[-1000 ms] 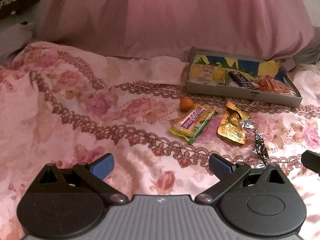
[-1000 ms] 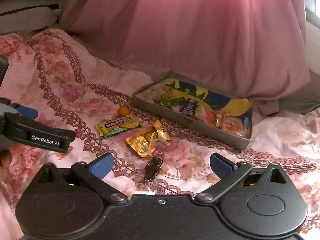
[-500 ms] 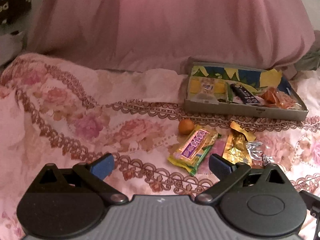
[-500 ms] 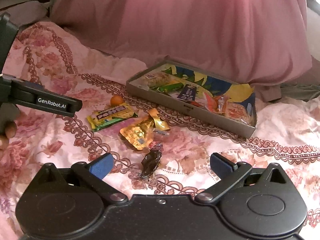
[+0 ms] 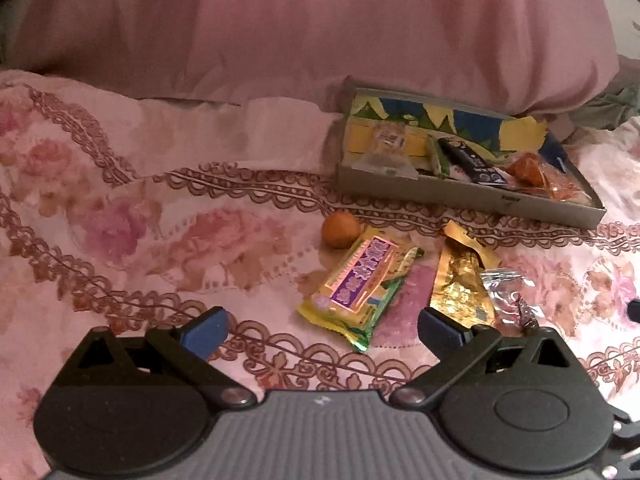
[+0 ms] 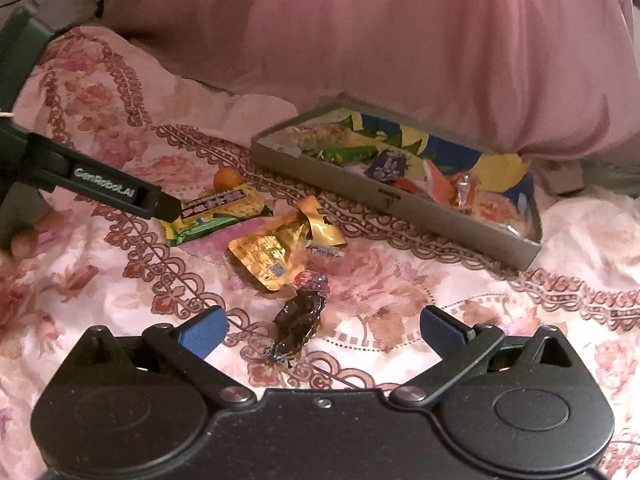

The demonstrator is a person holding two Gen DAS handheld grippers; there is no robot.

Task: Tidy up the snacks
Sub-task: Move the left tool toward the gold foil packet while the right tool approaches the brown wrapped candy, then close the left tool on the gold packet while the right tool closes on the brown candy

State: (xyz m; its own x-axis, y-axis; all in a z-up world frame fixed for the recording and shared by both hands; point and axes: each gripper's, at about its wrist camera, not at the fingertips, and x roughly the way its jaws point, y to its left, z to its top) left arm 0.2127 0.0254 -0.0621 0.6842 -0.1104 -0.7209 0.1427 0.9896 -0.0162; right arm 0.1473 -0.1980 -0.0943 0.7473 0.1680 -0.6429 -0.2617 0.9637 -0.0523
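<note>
Snacks (image 5: 362, 286) outside the box (image 5: 460, 196) now lie nearer both grippers (image 5: 320, 326) (image 6: 320, 328), fingers apart and empty; picking comes next.

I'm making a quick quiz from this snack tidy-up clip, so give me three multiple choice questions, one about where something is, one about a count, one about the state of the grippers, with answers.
1. Where does the small orange ball lie?
A. inside the grey box
B. on the floral bedspread, at the far end of the yellow-green snack bar
C. between the right gripper's fingers

2. How many snacks lie loose on the floral bedspread, outside the grey box?
A. one
B. four
C. nine

3. How do the left gripper and the right gripper stand?
A. both open and empty
B. both shut on wrappers
C. left shut, right open

Answers: 1 B, the ball sits on the cloth by the yellow-green snack bar. 2 B, the ball, the bar, the gold packet and the dark wrapped candy. 3 A, each pair of blue pads stands wide apart with nothing between.
</note>
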